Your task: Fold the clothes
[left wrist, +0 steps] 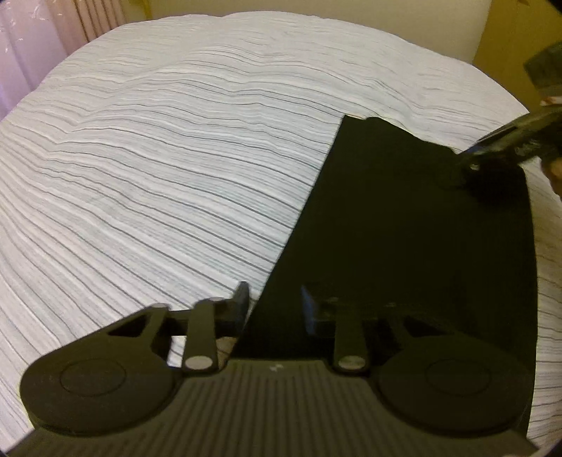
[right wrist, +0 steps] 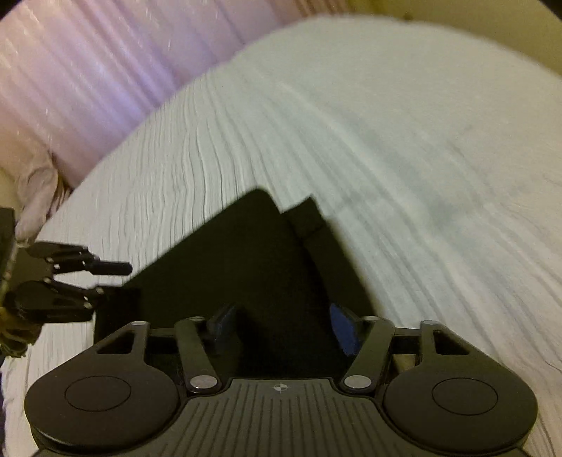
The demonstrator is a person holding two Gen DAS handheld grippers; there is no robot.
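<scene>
A black garment (left wrist: pixel 404 218) lies flat on the striped white bedspread (left wrist: pixel 158 158). In the left wrist view my left gripper (left wrist: pixel 274 302) is open, its fingers straddling the garment's near left edge. My right gripper (left wrist: pixel 467 172) shows at the garment's far right corner, touching it. In the right wrist view the black garment (right wrist: pixel 228 253) lies folded with a narrower part (right wrist: pixel 309 218) sticking out behind. My right gripper (right wrist: pixel 284 327) is open, its blue pads (right wrist: pixel 346 330) over the cloth. My left gripper (right wrist: pixel 116 281) is open at the garment's left edge.
The bedspread (right wrist: pixel 386 140) fills most of both views. A pink curtain (right wrist: pixel 87 81) hangs beyond the bed's far left side. A yellowish wall (left wrist: pixel 456 24) stands behind the bed.
</scene>
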